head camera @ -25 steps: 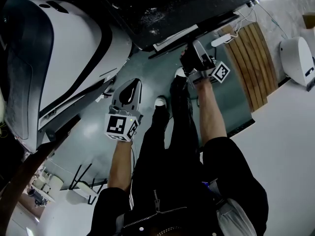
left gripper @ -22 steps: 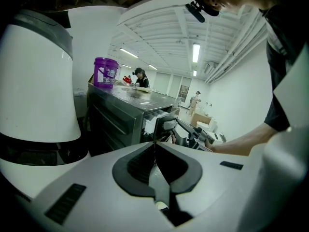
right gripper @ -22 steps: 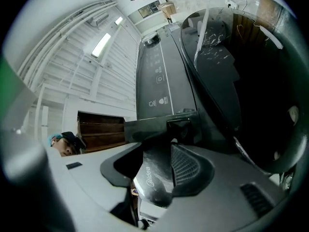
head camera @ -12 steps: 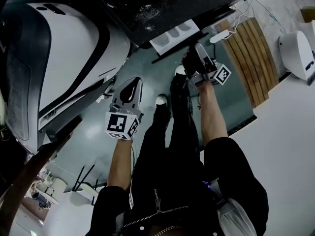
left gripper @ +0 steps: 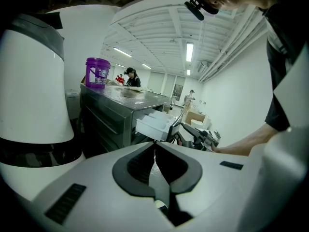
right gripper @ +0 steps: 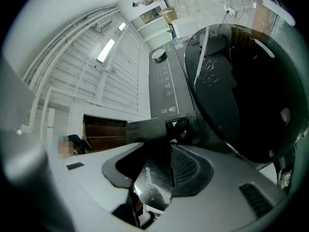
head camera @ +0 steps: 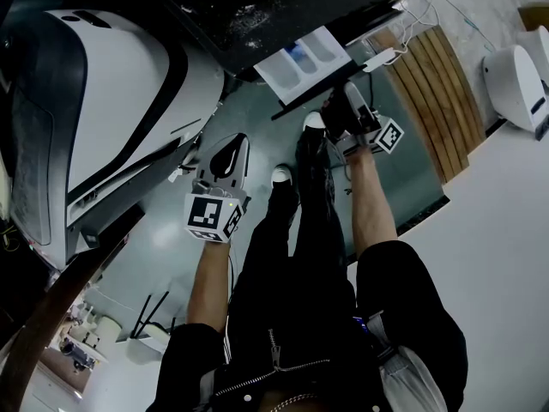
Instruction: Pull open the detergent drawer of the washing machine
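The dark washing machine [head camera: 283,7] fills the top of the head view. Its detergent drawer [head camera: 304,58] stands pulled out, showing white compartments. My right gripper [head camera: 333,103] is at the drawer's front edge. In the right gripper view the drawer's dark front panel [right gripper: 153,180] sits between the pads of my right gripper [right gripper: 166,146], whose jaws are closing on it. My left gripper [head camera: 233,142] hangs apart, lower left, over the floor. The left gripper view shows my left gripper [left gripper: 155,145] shut on nothing, with the white drawer [left gripper: 153,123] beyond it.
A big white and black machine body [head camera: 111,101] stands close on the left. A wooden slat panel [head camera: 433,101] and a white device [head camera: 515,84] lie to the right. The person's shoes [head camera: 280,177] are below the drawer. A purple tub [left gripper: 97,73] sits on the machine top.
The drawer has slid out of the machine with my right gripper on it, baring more of its white tray. My left gripper has stayed put.
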`<state>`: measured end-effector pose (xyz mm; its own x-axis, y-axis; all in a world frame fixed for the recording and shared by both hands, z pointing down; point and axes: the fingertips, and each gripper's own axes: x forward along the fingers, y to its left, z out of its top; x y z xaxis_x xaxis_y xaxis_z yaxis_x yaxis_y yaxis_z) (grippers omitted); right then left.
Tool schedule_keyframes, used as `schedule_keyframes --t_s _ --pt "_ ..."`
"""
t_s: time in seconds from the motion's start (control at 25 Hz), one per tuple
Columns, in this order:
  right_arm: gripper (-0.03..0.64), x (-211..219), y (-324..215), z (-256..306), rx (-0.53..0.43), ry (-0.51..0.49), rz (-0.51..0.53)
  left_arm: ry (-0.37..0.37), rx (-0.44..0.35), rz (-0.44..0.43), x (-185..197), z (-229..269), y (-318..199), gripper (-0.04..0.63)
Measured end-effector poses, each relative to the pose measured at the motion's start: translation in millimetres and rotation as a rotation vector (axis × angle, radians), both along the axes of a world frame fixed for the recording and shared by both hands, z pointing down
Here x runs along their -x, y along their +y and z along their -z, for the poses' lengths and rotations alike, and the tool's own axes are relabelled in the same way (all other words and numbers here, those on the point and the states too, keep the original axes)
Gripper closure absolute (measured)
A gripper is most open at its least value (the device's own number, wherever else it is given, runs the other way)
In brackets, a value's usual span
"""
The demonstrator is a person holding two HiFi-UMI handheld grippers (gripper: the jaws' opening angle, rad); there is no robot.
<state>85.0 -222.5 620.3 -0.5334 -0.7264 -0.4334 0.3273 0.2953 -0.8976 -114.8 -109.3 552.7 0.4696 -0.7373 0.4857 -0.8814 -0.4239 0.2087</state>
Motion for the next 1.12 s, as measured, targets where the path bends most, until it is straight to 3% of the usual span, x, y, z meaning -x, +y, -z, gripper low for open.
schedule_keyframes --t_s 0.8,1.12 --pt "0.486 -31 33 -8 0.023 -0.059 -0.119 -0.009 -0.002 -0.045 -3 5 17 0.569" --pt "0.499 -31 40 -18 0.097 0.1 -0.116 -0.008 -0.026 -0.062 -5 18 21 0.569"
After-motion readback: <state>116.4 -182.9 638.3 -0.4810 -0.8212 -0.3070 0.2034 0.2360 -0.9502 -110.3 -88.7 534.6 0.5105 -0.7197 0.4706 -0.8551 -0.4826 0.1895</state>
